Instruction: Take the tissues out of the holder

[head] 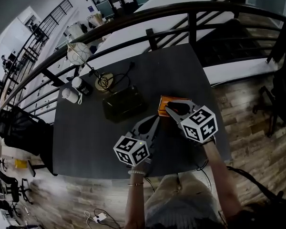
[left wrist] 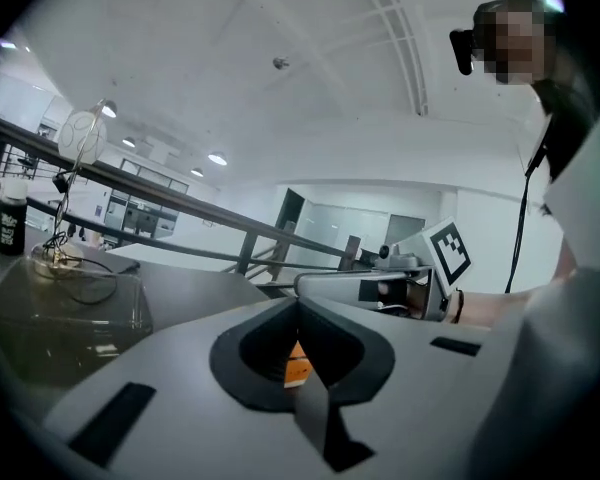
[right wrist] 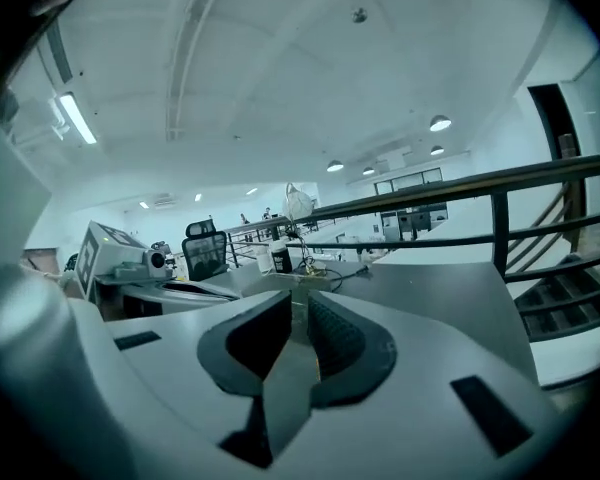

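Observation:
The clear tissue holder (head: 124, 103) sits mid-table; in the left gripper view it is the see-through box (left wrist: 70, 308) at the left. An orange tissue pack (head: 174, 100) lies on the table to its right, outside it. My right gripper (head: 169, 109) hovers over the pack's near edge, its jaws all but touching and nothing seen between them (right wrist: 300, 313). My left gripper (head: 155, 121) is just left of the pack and near the holder's front right corner. It is shut (left wrist: 298, 306), and a sliver of the orange pack (left wrist: 296, 368) shows below the jaws.
A wire-shade lamp (head: 78, 53) with a round brass base (head: 105, 82) and a cable stands at the back left, next to a white bottle (head: 70, 95) and a dark one (head: 81, 86). A dark railing (head: 190, 8) runs behind the table (head: 81, 137). An office chair (head: 19, 128) stands at the left.

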